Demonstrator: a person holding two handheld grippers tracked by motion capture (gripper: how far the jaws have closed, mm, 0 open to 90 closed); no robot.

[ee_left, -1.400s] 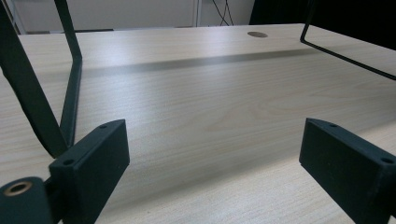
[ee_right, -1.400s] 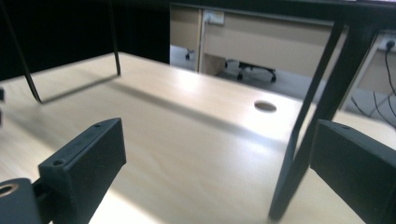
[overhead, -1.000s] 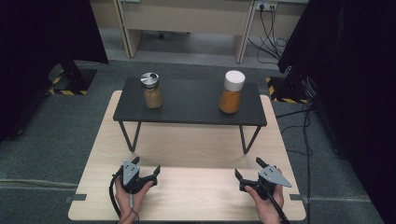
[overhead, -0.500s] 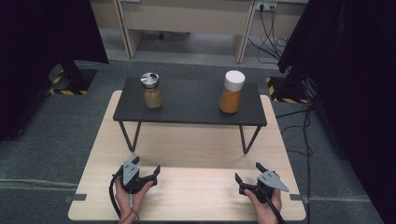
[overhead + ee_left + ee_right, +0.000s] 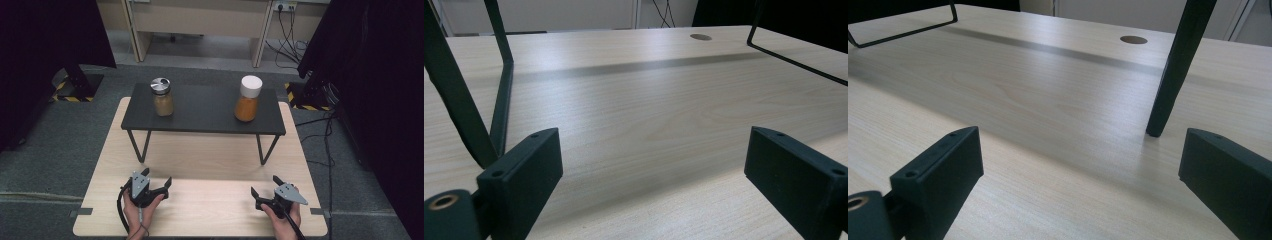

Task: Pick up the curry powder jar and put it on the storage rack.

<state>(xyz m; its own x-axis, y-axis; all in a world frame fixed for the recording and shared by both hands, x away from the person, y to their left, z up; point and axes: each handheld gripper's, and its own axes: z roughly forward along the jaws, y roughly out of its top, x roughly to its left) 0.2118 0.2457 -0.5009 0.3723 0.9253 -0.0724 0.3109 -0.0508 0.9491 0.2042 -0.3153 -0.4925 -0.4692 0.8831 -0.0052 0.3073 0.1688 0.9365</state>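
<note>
Two jars stand on a low black shelf (image 5: 205,122) over the wooden table: a silver-lidded jar (image 5: 162,97) of brown powder at its left, a white-lidded jar (image 5: 248,98) of orange powder at its right. My left gripper (image 5: 157,179) rests on the table's near left, jaws wide apart with nothing between them. My right gripper (image 5: 265,186) rests at the near right, equally open and empty. In the left gripper view its fingers (image 5: 524,175) frame bare wood (image 5: 649,125); the right gripper's fingers (image 5: 943,175) do the same, near a shelf leg (image 5: 1173,75).
The shelf stands on thin black legs (image 5: 141,146) that rise between the grippers and the jars. The wooden table (image 5: 210,160) has a cable hole (image 5: 700,37) at its far side. Dark curtains flank the table, and cables (image 5: 327,135) trail on the grey floor at the right.
</note>
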